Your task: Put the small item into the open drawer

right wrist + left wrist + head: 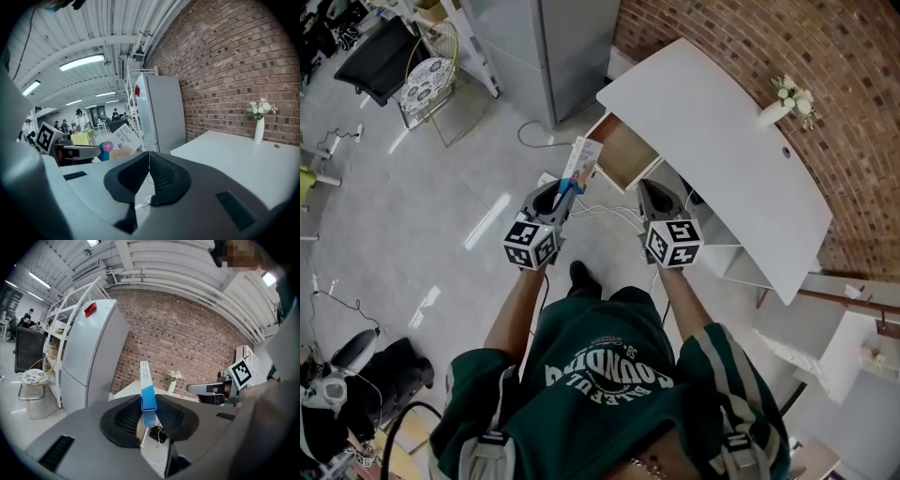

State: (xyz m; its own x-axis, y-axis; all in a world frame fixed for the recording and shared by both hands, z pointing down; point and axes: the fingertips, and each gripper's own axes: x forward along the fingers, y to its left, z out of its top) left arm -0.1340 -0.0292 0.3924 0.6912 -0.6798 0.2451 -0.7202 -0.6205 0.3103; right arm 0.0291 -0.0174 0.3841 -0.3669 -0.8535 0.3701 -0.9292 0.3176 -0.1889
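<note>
The small item is a slim white and blue box (582, 163). My left gripper (567, 193) is shut on its lower end, and the box sticks up and forward out of the jaws. In the left gripper view the box (147, 389) stands upright between the black pads. The open wooden drawer (623, 156) juts out under the white desk (712, 141), just beyond the box. My right gripper (650, 190) is beside the left one, in front of the drawer, shut with nothing in it. In the right gripper view the pads (159, 174) touch, and the box (123, 138) shows at the left.
A white vase of flowers (786, 101) stands on the desk by the brick wall. A grey fridge (546, 47) stands left of the desk. White cables (602, 214) lie on the floor below the drawer. A wire chair (427, 80) is at the far left.
</note>
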